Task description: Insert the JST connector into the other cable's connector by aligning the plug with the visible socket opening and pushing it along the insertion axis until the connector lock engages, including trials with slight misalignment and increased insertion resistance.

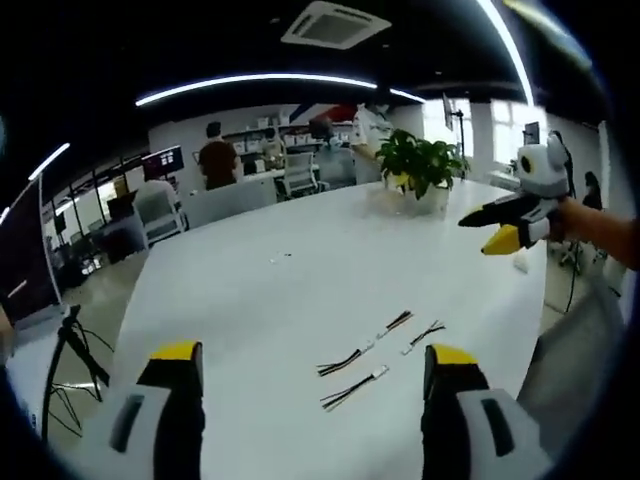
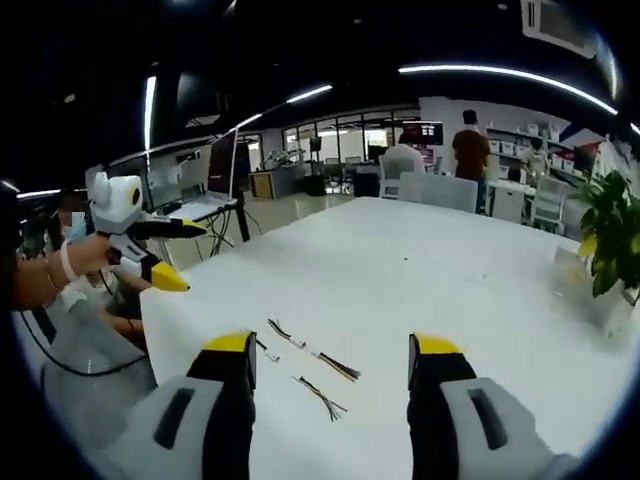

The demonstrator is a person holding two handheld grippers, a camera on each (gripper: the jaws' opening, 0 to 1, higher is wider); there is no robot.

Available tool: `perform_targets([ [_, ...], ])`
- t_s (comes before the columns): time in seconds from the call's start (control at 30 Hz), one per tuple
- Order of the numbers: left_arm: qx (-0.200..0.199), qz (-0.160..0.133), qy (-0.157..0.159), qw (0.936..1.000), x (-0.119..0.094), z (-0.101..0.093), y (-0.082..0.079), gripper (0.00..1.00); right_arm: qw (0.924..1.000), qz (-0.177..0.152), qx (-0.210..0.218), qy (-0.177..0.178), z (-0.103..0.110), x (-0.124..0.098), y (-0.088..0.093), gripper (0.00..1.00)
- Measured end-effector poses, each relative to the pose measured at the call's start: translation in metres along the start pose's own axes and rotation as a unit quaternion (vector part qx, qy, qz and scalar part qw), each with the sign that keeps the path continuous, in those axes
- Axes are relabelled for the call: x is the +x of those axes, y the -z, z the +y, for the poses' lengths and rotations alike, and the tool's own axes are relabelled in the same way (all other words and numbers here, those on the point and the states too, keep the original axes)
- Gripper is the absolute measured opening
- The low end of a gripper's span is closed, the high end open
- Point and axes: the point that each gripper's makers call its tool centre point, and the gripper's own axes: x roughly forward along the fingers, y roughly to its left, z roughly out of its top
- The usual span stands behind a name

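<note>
In the left gripper view the left gripper [image 1: 312, 365] hangs over the white table [image 1: 300, 260], fingers apart and holding nothing. Three short cables [image 1: 380, 355] with small connectors lie between the fingers, near the table's near edge. A potted plant [image 1: 420, 165] stands at the far edge. The right gripper [image 1: 490, 232] hovers beyond, fingers apart.

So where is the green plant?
In the left gripper view the plant sits at the white table's far edge, upper right, beyond the cables.
</note>
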Motion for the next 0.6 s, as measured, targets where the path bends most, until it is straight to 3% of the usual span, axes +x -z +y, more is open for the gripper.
perform_targets([
  [0.07,0.004,-0.001,0.009,1.0000,0.007,0.001,-0.004,0.88,0.9999,-0.005,0.001,-0.016,0.002,0.003,-0.002,0.48],
  [0.3,0.031,0.012,0.054,0.9980,0.033,-0.012,0.002,0.85,0.9988,0.005,-0.035,-0.033,0.010,0.014,0.008,0.49],
  [0.47,0.030,0.017,0.092,0.9951,0.051,-0.026,0.012,0.81,0.9964,-0.001,-0.052,-0.067,0.020,0.024,0.011,0.34],
  [0.53,0.017,0.020,0.127,0.9916,0.056,-0.039,0.015,0.75,0.9946,0.005,-0.055,-0.087,0.025,0.027,0.014,0.28],
  [0.6,0.018,0.017,0.131,0.9911,0.061,-0.041,0.017,0.74,0.9945,0.012,-0.053,-0.090,0.027,0.030,0.016,0.27],
])
